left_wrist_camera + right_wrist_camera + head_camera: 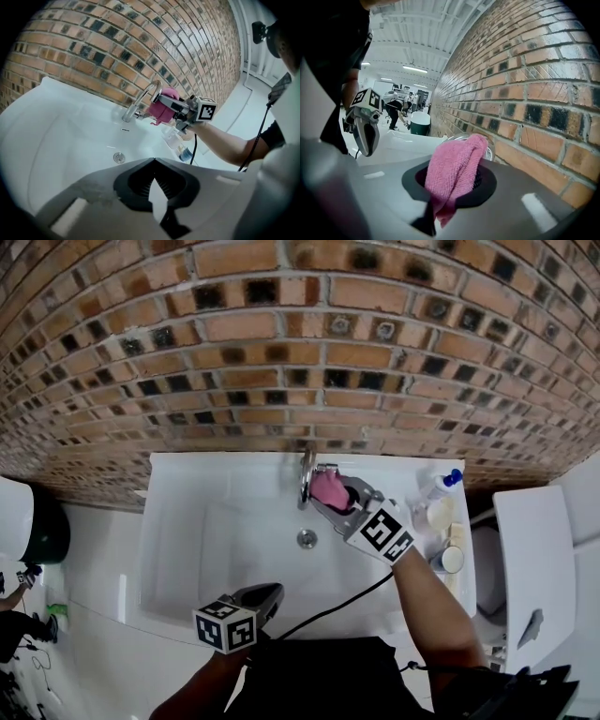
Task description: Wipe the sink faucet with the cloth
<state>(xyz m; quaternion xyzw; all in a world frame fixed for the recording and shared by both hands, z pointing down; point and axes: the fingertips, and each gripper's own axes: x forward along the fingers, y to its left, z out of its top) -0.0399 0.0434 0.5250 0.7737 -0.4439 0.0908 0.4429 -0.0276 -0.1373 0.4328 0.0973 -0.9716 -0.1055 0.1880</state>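
A chrome faucet [306,474] arches over the white sink [187,549] against the brick wall. My right gripper [328,493] is shut on a pink cloth [329,488] and presses it against the right side of the faucet [145,96]. In the right gripper view the cloth [452,176] bulges between the jaws with the chrome spout [490,150] just behind it. My left gripper [262,598] hangs over the sink's front edge, shut with nothing in it, well away from the faucet.
A drain [307,539] lies in the basin below the faucet. Bottles and small containers [441,512] crowd the sink's right ledge. A green-and-white bin [28,521] stands at the left and a white cabinet [534,559] at the right.
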